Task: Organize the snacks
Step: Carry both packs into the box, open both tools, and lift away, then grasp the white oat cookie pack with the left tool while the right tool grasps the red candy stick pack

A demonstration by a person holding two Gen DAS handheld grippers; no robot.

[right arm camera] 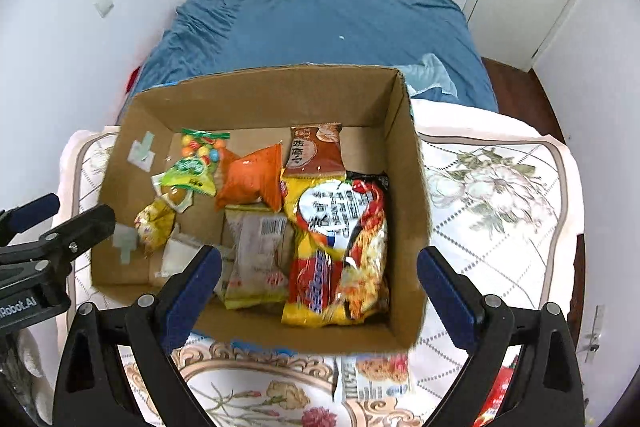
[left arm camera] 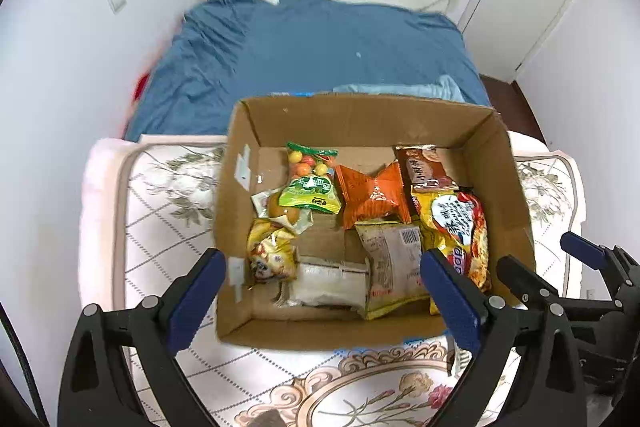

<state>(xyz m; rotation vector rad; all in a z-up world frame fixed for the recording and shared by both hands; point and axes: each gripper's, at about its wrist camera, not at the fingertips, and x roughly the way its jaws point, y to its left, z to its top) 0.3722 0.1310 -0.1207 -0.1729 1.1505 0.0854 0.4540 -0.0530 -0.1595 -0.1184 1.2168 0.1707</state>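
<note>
Fingers (left arm camera: pixel 202 291) on the left gripper (left arm camera: pixel 324 291) spread wide, holding nothing. Right gripper (right arm camera: pixel 320 287) gapes empty too, over the snack-filled cardboard box (right arm camera: pixel 408 195).

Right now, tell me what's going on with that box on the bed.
A person is sorting snacks with two handheld grippers. The left gripper and right gripper both hang open and empty above the cardboard box. Inside lie a noodle packet, an orange packet, a brown packet and a green candy bag. More packets wait outside on the quilt.
</note>
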